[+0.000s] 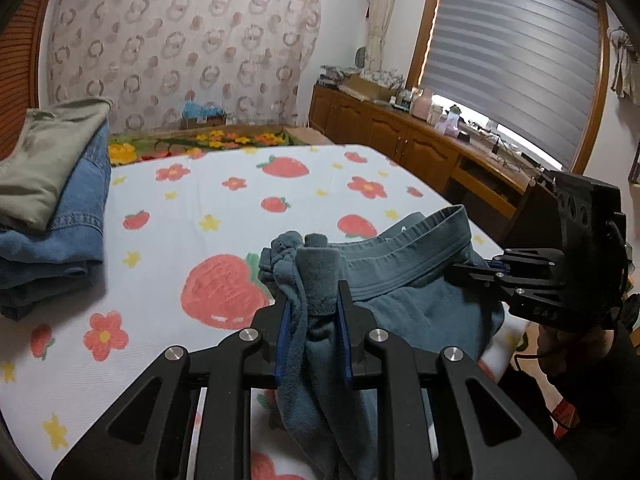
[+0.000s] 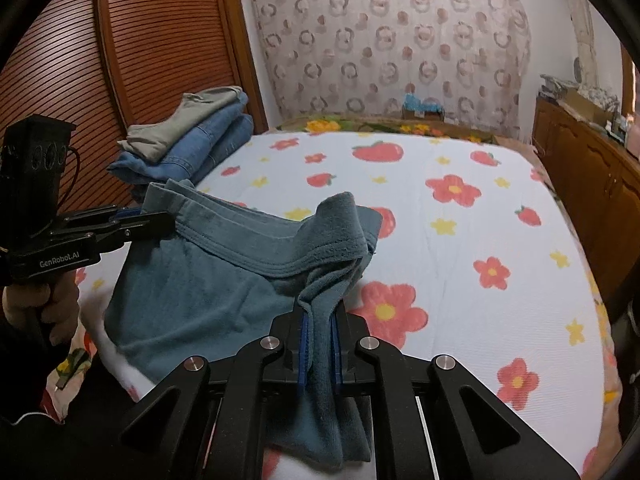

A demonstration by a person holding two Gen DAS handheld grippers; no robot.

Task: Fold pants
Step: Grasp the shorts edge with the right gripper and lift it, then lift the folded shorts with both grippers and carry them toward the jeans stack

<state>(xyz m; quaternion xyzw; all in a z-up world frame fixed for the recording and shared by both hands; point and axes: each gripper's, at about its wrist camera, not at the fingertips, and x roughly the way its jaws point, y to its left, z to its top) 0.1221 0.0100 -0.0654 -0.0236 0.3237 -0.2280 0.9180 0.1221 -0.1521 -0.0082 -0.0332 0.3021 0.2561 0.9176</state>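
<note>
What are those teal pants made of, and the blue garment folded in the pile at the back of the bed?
The teal pants look like soft cotton knit or fleece: matte, slightly fuzzy surface, with a ribbed, stitched waistband. The blue folded garment looks like denim: faded blue weave, thick folds, visible seams. The grey-green folded garment on top looks like thin, smooth cotton, though that is less certain.

Bed sheet (image 2: 460,240): white, printed with strawberries and red and yellow flowers. Stack of folded clothes (image 2: 188,144) at far left corner of bed: grey-green garment (image 1: 44,156) on top of blue denim (image 1: 68,232). Patterned curtain (image 1: 184,40) behind bed. Slatted wooden door (image 2: 132,60) beside stack. Wooden cabinet (image 1: 384,132) along right wall, cluttered top. Grey window blind (image 1: 516,56) above cabinet.
</note>
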